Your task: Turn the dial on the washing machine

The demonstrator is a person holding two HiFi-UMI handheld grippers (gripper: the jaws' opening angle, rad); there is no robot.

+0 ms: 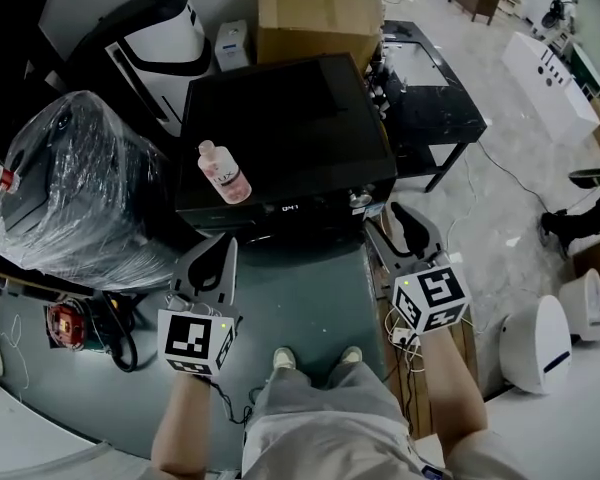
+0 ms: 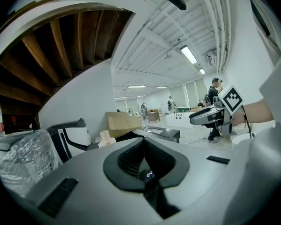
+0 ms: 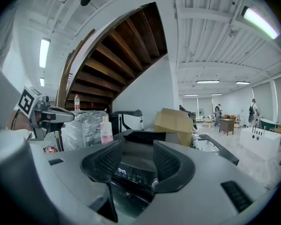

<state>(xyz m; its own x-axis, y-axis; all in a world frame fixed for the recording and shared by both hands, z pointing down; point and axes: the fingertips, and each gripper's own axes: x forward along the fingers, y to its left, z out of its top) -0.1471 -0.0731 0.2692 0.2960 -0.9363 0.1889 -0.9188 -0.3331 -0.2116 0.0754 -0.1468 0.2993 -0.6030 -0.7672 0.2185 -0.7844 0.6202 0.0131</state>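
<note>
Two grippers hang low in the head view, just above the person's shoes. At lower left, the left gripper has its jaws pressed together with nothing between them; its own view shows the dark pads meeting. At lower right of centre, the right gripper has its jaws spread and empty, aimed at the front right corner of the black top-loading washing machine. The dial, a small silvery knob, sits at the right end of the machine's front control strip, near the right gripper's tips, and the pads are not closed on it. In the right gripper view it shows low between the open jaws, beside the lit display. Farther up, a pink bottle lies on the lid. A plastic-wrapped bundle fills the left side, and a cardboard box stands behind the machine at top centre
</note>
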